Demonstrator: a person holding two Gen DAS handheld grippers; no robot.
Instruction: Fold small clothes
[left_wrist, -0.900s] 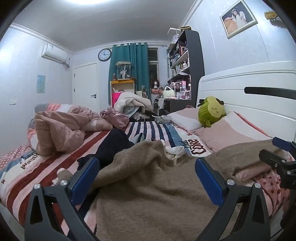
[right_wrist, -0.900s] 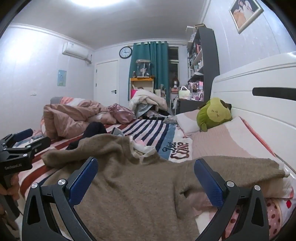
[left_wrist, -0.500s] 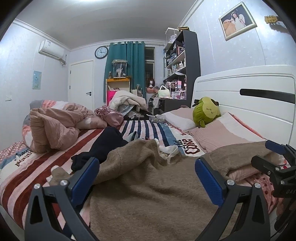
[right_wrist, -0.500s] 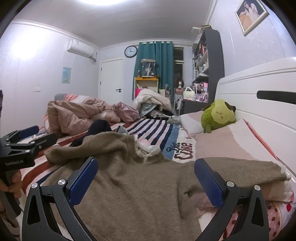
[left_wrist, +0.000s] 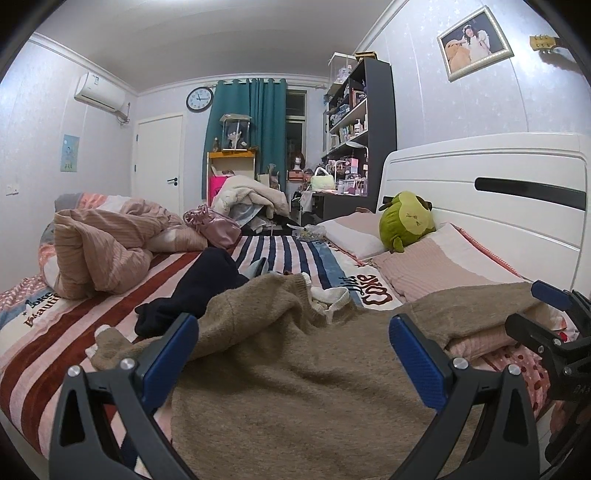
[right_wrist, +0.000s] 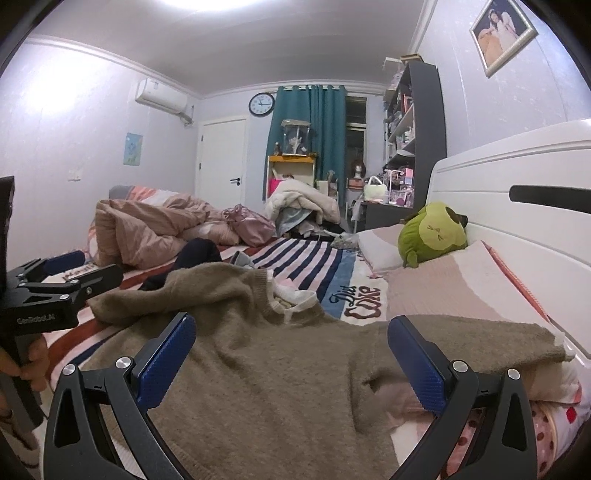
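A brown knit sweater (left_wrist: 295, 376) lies spread face up on the striped bed, collar away from me, one sleeve stretched right over a pink pillow. It also shows in the right wrist view (right_wrist: 273, 384). My left gripper (left_wrist: 293, 343) is open and empty just above the sweater's lower body. My right gripper (right_wrist: 291, 345) is open and empty above the sweater's right side. A dark navy garment (left_wrist: 195, 291) lies beyond the sweater's left shoulder. The right gripper also shows at the right edge of the left wrist view (left_wrist: 546, 317).
A pink quilt heap (left_wrist: 103, 251) sits at the far left of the bed. A green plush toy (left_wrist: 406, 221) and pillows (left_wrist: 454, 266) lie by the white headboard (left_wrist: 498, 192). A pink bag (left_wrist: 214, 225) and a pile of clothes stand behind.
Both grippers have drifted slightly, so the views shifted a little and the bed sits lower in the frame. The sweater has not moved and both grippers stay open.
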